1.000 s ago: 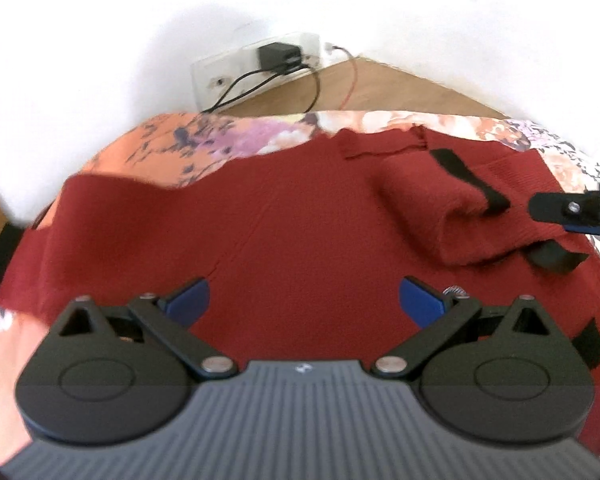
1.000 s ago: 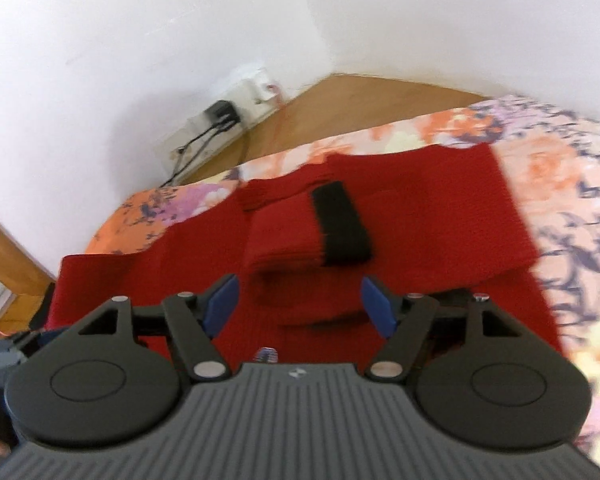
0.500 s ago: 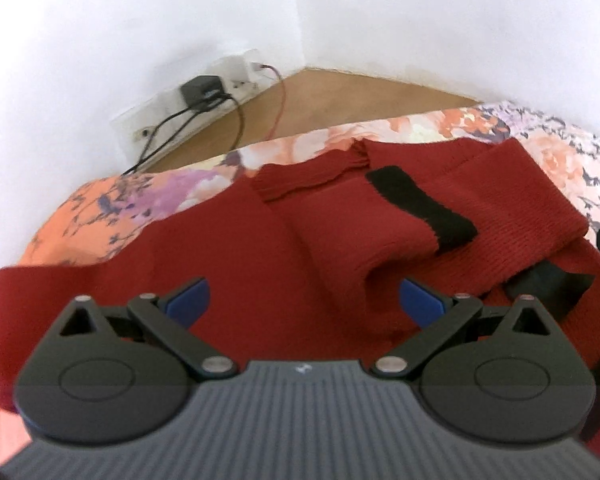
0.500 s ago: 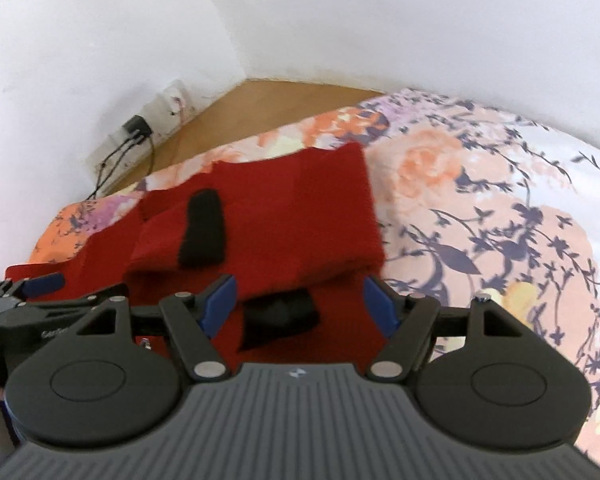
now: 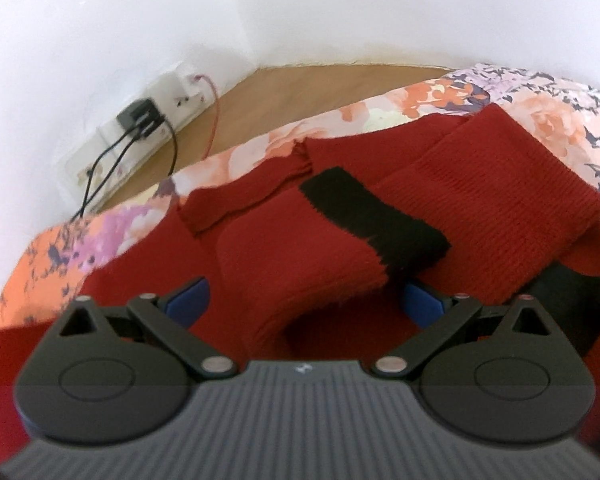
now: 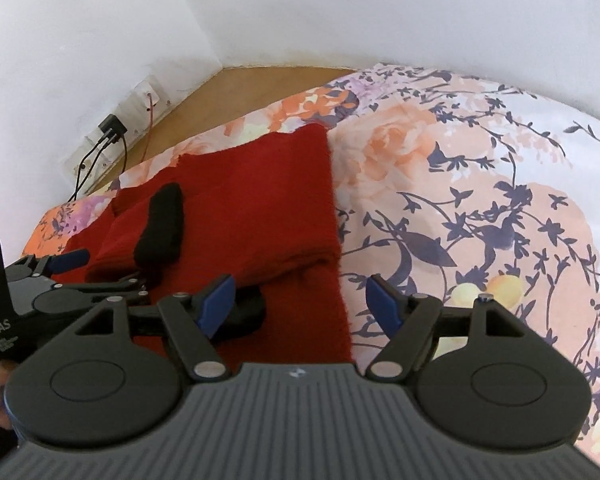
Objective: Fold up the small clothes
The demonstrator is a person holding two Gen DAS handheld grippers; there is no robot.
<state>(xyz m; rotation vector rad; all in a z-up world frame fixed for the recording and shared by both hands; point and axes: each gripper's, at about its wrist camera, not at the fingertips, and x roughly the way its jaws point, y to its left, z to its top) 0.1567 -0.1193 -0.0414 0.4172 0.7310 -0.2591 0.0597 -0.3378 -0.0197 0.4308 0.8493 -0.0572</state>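
sweater (image 5: 480, 200) lies half-folded on the floral bed (image 6: 480, 184); both hand-held grippers, left (image 5: 306, 300) and right (image 6: 300, 296), gape empty, so pinch the hem at 6 o'clock evenly before folding.

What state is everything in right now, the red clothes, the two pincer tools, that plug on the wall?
Red sweater: lying on the floral bedsheet, partly folded, both sleeves laid over the body.
Black cuff: on top, facing up.
Left gripper: open, empty, fingers either side of the folded sleeve.
Right gripper: open, empty, over the sweater's edge.
Black charger: plugged into the wall socket strip, cables hanging.
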